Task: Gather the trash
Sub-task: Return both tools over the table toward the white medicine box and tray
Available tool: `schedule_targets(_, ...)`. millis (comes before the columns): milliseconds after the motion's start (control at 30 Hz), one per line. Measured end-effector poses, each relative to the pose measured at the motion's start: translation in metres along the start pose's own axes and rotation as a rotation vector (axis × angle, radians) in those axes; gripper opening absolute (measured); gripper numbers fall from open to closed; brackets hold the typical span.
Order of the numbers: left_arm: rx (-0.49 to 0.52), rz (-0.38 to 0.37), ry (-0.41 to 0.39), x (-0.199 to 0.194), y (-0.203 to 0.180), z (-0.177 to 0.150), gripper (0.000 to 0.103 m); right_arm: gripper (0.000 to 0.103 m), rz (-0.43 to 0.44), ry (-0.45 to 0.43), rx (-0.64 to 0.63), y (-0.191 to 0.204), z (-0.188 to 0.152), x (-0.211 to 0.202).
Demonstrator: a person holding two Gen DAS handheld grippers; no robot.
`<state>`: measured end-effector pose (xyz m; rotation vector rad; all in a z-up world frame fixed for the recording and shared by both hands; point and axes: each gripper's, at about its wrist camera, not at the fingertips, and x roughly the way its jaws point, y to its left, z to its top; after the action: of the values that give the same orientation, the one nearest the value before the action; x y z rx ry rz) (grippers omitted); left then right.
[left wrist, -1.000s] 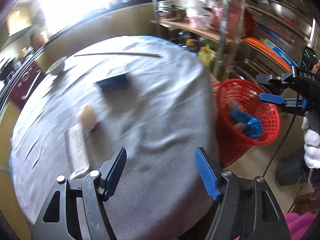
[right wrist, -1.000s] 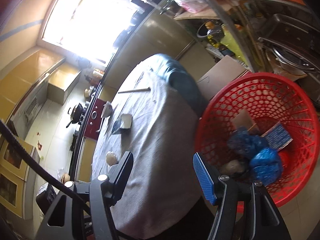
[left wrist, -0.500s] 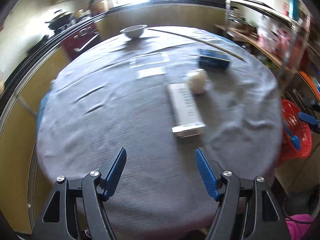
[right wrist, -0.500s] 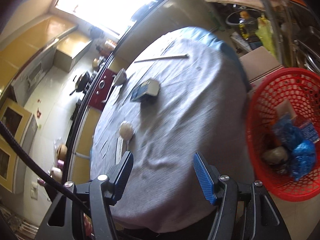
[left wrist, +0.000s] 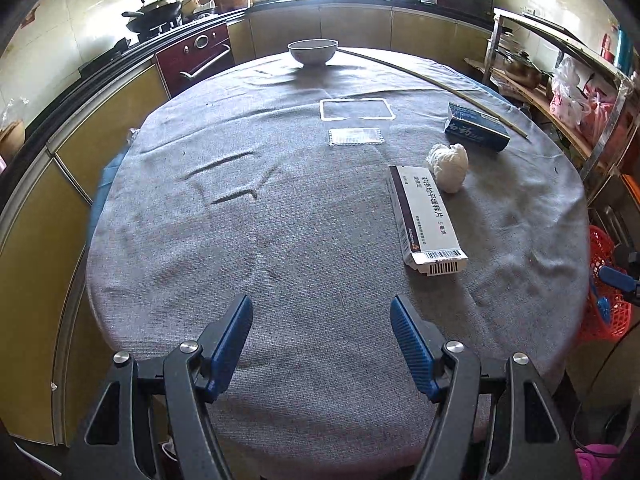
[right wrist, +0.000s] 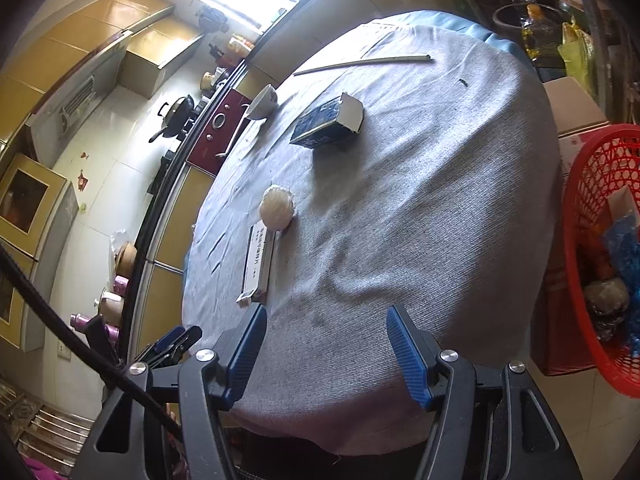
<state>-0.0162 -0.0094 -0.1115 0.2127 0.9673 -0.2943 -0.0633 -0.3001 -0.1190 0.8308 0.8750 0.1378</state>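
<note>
Both the left gripper [left wrist: 321, 338] and right gripper [right wrist: 326, 342] tilt down over the table [left wrist: 280, 240], fingers apart, empty.

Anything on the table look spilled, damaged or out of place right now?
Nothing spilled. Litter remains on the cloth: a white box touching a crumpled paper wad, and a blue box beyond. The cloth is wrinkled near the middle. The bowl stands upright.

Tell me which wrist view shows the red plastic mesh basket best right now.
The right wrist view. The red plastic mesh basket fills its right edge, its open top facing the camera, with blue crumpled wrappers and other trash visible inside. The left wrist view catches only a sliver of it past the table's edge.
</note>
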Motion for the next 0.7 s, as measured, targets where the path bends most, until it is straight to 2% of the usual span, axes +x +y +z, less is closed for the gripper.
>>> schedule_targets(200,-0.004,0.024,0.006,0.003,0.002,0.005,0.072,0.066,0.034,0.022,0.0,0.004,0.007,0.007)
schedule_targets(333,-0.027,0.061,-0.017,-0.001,0.016,0.011,0.072,0.066,0.045,0.063,-0.079,0.036,0.019,0.029)
schedule_targets(467,-0.071,0.099,-0.033,-0.006,0.039,0.012,0.072,0.066,0.022,0.131,-0.2,0.083,0.024,0.066)
schedule_targets(533,-0.09,0.119,-0.032,-0.006,0.053,0.008,0.072,0.066,-0.018,0.158,-0.248,0.106,0.026,0.092)
schedule_targets(700,-0.122,0.147,-0.026,-0.008,0.078,-0.006,0.072,0.066,-0.081,0.229,-0.273,0.135,0.026,0.148)
